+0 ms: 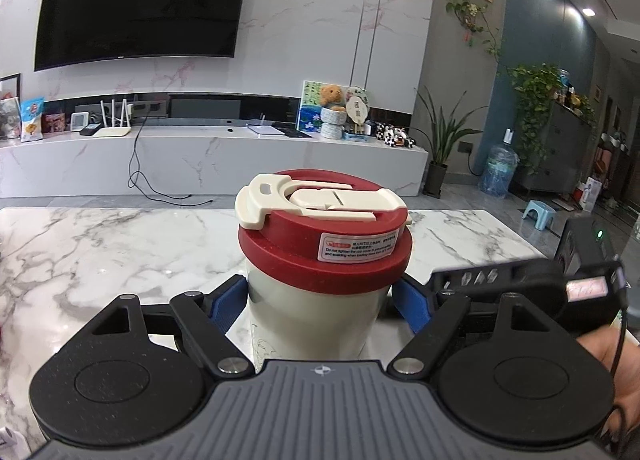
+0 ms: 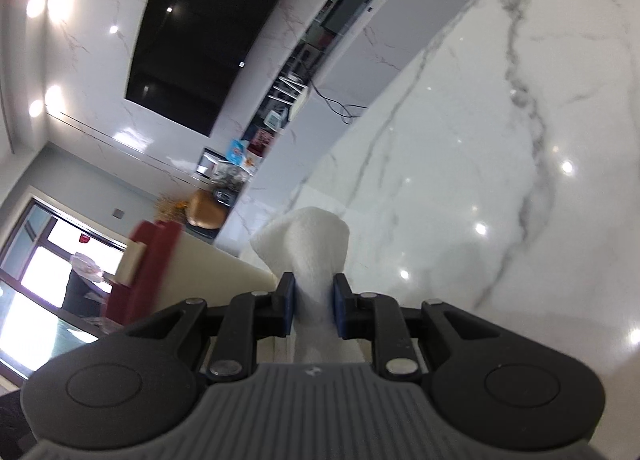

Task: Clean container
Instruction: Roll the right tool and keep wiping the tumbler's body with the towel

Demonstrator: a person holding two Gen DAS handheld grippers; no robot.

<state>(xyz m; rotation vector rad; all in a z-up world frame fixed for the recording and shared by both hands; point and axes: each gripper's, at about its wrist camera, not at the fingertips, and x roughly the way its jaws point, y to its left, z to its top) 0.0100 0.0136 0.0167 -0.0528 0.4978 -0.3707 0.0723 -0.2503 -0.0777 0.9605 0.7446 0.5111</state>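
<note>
left claw (image 1: 320, 300) pinches the red-lidded cup (image 1: 320, 260) above the worktop (image 1: 100, 252) while right claw (image 2: 314, 308) pinches a white cloth (image 2: 308, 244) beside the cup.

Left wrist view sits level, right rolled sideways; both closely face the cup (image 1: 320, 284) and television (image 1: 140, 3).

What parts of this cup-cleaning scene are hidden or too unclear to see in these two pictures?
- Cup base: left wrist view, hidden behind the left hand-held gripper body.
- Inside of cup: both views, covered by the red lid.
- Lid label text: left view, too small to read fully.
- Cup in right view: blurred, so whether the cloth in the right hand-held gripper touches it is unclear.
- Right hand-held gripper in left view: cut off at the right edge.
</note>
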